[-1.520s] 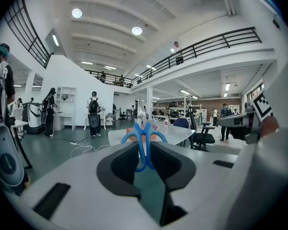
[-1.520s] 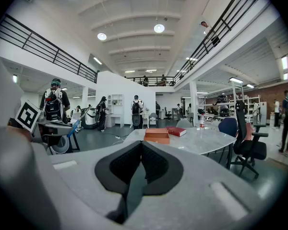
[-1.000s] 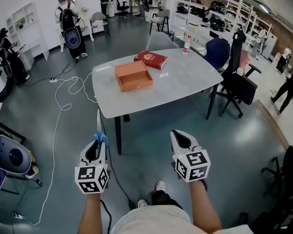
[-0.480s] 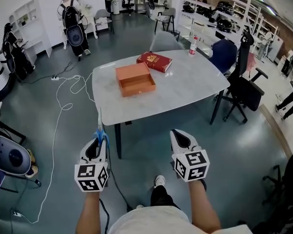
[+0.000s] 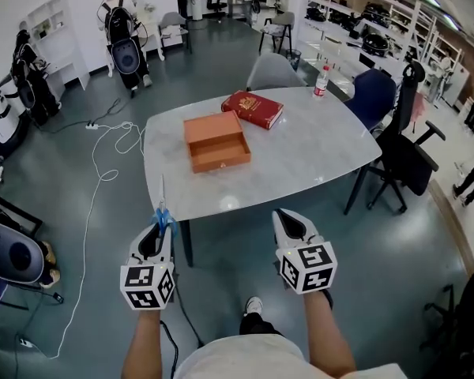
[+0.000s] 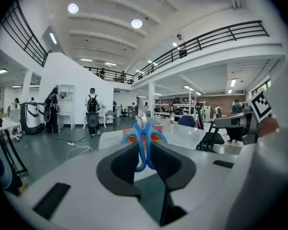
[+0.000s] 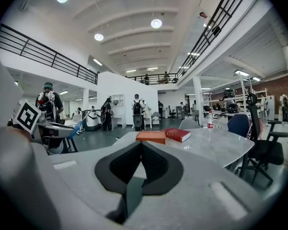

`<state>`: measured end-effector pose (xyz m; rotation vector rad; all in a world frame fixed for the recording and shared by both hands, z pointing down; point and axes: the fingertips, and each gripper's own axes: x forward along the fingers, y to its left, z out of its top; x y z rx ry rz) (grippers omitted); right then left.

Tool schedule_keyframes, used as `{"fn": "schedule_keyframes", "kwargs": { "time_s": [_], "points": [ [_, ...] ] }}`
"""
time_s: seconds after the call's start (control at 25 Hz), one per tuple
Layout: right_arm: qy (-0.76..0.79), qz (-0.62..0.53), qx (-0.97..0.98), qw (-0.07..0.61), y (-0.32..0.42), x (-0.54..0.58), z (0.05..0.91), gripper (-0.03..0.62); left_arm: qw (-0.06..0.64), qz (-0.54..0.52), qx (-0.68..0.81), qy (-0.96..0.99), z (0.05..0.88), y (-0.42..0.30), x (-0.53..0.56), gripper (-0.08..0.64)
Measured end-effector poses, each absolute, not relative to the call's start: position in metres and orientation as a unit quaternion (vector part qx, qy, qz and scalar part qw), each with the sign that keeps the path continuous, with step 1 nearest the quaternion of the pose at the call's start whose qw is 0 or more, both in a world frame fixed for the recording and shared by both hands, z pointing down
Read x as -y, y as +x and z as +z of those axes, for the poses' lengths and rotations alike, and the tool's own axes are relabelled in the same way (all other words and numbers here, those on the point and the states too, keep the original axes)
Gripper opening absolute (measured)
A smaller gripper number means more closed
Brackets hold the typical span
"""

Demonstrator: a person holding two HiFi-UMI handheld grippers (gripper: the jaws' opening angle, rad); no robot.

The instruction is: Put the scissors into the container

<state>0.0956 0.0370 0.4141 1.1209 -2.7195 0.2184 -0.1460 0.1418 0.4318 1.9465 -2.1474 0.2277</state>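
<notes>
My left gripper (image 5: 159, 229) is shut on a pair of blue-handled scissors (image 5: 161, 212), whose blades point up and forward toward the table. In the left gripper view the blue handles (image 6: 144, 139) sit pinched between the jaws, with the blades (image 6: 140, 118) rising above them. The container, an open orange box (image 5: 216, 140), lies on the grey table (image 5: 300, 152), well ahead of both grippers. My right gripper (image 5: 288, 224) is shut with nothing in it, level with the left one and short of the table edge. The right gripper view shows the orange box (image 7: 151, 136) side-on.
A red book (image 5: 253, 109) lies just behind the box, and a water bottle (image 5: 322, 80) stands at the table's far right. Office chairs (image 5: 403, 160) stand to the right of the table. White cables (image 5: 103, 172) trail on the floor at left. People stand far back.
The table with the box and book has come nearer and lower in the head view. Both grippers keep their places, the scissors still held in the left one.
</notes>
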Motion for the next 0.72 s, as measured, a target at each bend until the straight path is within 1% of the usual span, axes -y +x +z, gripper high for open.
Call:
{"fn": "schedule_keyframes", "kwargs": {
  "time_s": [0.72],
  "points": [
    [0.334, 0.078, 0.934, 0.096, 0.097, 0.080, 0.417, 0.005, 0.126, 0.092, 0.756, 0.636, 0.438, -0.131, -0.040, 0.075]
  ]
}}
